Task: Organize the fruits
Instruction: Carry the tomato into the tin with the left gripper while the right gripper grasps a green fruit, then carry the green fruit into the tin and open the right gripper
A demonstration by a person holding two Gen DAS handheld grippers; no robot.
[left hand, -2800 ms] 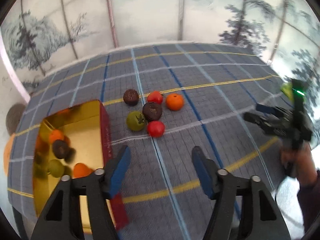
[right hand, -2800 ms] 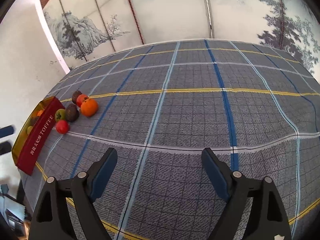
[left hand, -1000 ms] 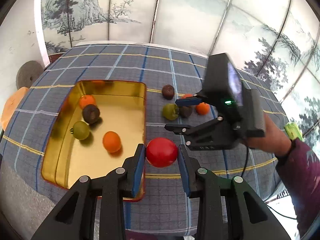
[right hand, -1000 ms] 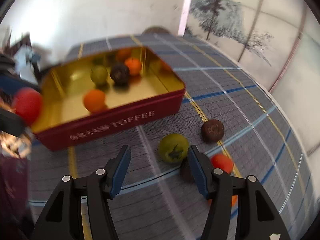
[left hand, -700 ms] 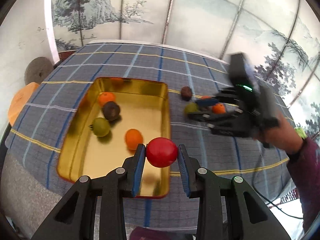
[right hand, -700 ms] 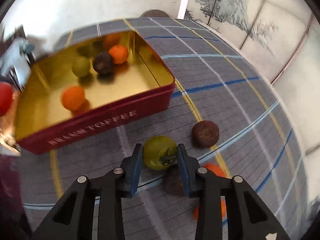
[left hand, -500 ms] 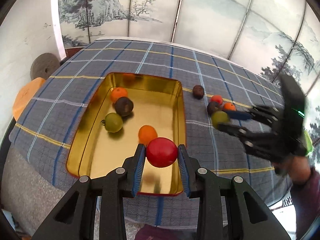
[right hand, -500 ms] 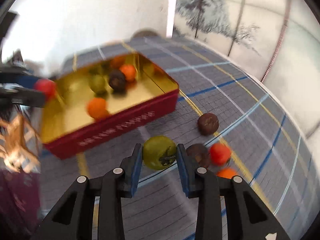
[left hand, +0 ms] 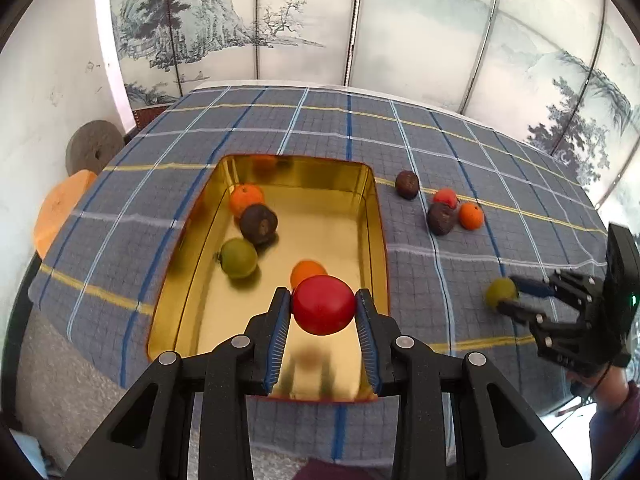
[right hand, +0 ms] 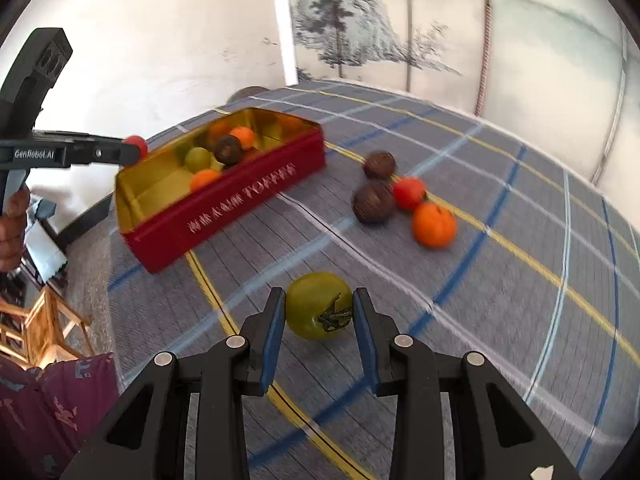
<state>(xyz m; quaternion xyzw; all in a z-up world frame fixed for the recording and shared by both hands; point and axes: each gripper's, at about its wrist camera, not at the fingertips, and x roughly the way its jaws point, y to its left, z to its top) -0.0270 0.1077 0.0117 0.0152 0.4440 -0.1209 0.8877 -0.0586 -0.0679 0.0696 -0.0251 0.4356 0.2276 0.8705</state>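
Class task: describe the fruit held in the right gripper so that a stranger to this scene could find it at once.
Start at the red toffee tin on the checked cloth. Nearer the camera, the right gripper clamps a green tomato. It is the only green fruit outside the tin.

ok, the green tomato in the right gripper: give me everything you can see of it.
The round green tomato is olive-green, smooth and slightly glossy, with a dark, dried star-shaped calyx facing the camera, low and right of centre. It looks whole and unblemished. It sits between the blue-padded jaws of the right gripper, both pads pressed on its sides. In the left wrist view it is off to the right of the gold-lined red tin; whether it clears the checked blue-grey tablecloth is unclear.
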